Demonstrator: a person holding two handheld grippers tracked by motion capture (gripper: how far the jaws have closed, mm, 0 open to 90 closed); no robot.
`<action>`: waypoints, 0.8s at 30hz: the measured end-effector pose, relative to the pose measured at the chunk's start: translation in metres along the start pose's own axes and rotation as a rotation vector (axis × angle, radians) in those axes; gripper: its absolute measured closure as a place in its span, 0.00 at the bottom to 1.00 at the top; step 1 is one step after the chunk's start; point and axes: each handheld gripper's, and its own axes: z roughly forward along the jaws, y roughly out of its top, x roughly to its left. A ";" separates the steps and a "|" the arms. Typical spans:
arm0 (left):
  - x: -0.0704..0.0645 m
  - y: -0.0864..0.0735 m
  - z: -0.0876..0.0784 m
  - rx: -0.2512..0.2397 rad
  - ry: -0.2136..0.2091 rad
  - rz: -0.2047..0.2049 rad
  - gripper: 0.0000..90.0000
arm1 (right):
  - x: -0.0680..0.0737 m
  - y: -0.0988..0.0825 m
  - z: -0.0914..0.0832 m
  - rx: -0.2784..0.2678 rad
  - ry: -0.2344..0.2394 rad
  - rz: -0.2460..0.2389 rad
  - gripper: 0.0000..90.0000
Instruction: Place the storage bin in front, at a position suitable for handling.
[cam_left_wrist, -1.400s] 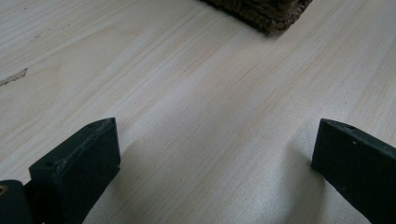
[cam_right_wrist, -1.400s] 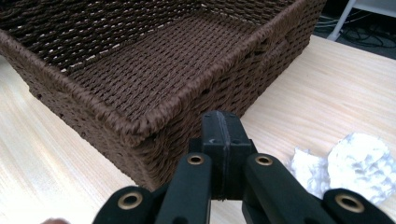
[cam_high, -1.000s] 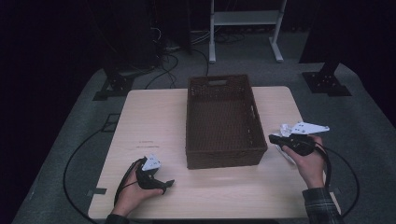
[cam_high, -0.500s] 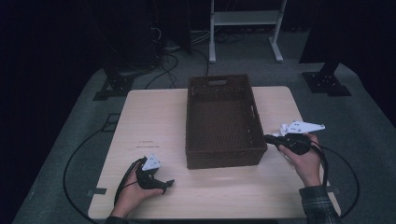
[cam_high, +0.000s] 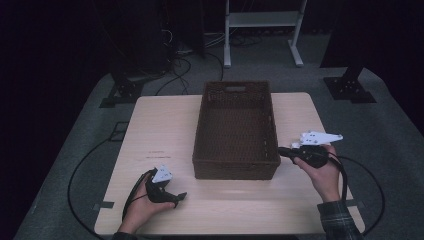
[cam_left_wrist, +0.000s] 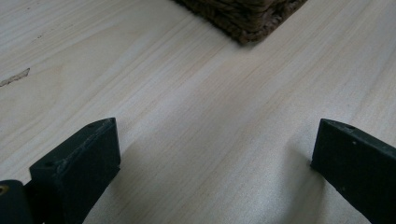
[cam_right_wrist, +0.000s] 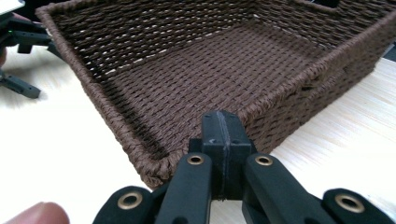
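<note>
A dark brown woven basket (cam_high: 235, 165) stands in the middle of the light wooden table (cam_high: 165, 125), and its inside looks bare in the right gripper view (cam_right_wrist: 196, 79). My right gripper (cam_high: 281, 150) sits at the basket's right front corner, its jaws pressed together with nothing between them (cam_right_wrist: 223, 128). My left gripper (cam_high: 180, 196) rests on the table in front of the basket's left corner. Its jaws stand wide apart over bare wood (cam_left_wrist: 215, 154), with the basket's corner (cam_left_wrist: 247, 23) ahead.
The table's front edge lies just behind both hands. A white frame (cam_high: 260, 20) and dark stand bases (cam_high: 350, 87) are on the floor beyond the table. A cable (cam_high: 75, 175) loops on the floor at the left.
My right gripper has moved left toward the basket's right front corner. The left gripper has stayed in place.
</note>
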 end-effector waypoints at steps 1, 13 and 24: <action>0.000 0.000 0.000 0.000 0.000 0.000 0.00 | 0.000 0.000 0.000 0.000 0.000 0.000 1.00; 0.000 0.000 0.000 0.003 0.000 0.004 0.00 | 0.017 0.007 0.008 0.010 0.050 -0.032 1.00; 0.000 0.000 0.000 0.000 0.000 0.000 0.00 | 0.031 0.012 0.017 0.020 0.077 -0.052 1.00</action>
